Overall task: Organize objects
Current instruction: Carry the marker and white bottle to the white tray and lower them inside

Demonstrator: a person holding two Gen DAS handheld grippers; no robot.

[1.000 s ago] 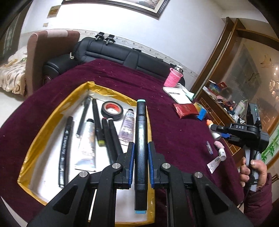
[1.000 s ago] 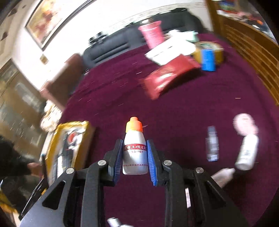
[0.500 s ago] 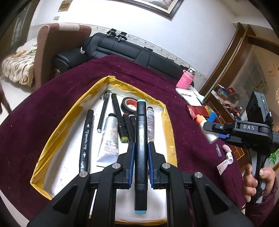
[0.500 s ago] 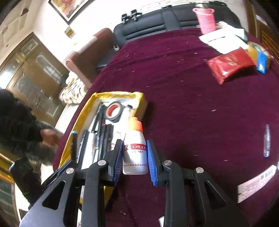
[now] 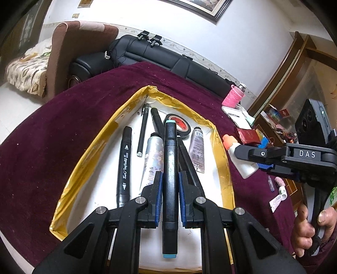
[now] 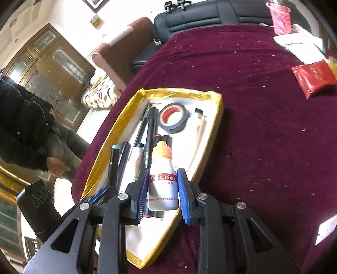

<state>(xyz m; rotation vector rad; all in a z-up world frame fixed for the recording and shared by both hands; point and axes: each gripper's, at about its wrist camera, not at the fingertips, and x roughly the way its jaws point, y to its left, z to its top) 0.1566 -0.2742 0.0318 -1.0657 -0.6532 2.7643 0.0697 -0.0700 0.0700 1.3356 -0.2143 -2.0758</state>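
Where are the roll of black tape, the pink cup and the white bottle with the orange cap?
Roll of black tape [image 6: 173, 119], right wrist view, on its top rim.
Pink cup [image 6: 280, 19], right wrist view, on its ribbed side.
White bottle [image 6: 163, 185], right wrist view, on its label.

Table [image 5: 63, 130]: maroon cloth, napped, linty. Tray [image 5: 221, 168]: glossy gold foil rim, matt white floor. Marker [image 5: 170, 168]: smooth black plastic. Bottle [image 6: 163, 181]: translucent glossy plastic. Sofa [image 5: 168, 61]: black leather, sheeny.

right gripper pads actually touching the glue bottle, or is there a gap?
Touching. In the right wrist view both blue pads of the right gripper press flush against the glue bottle, no gap either side.
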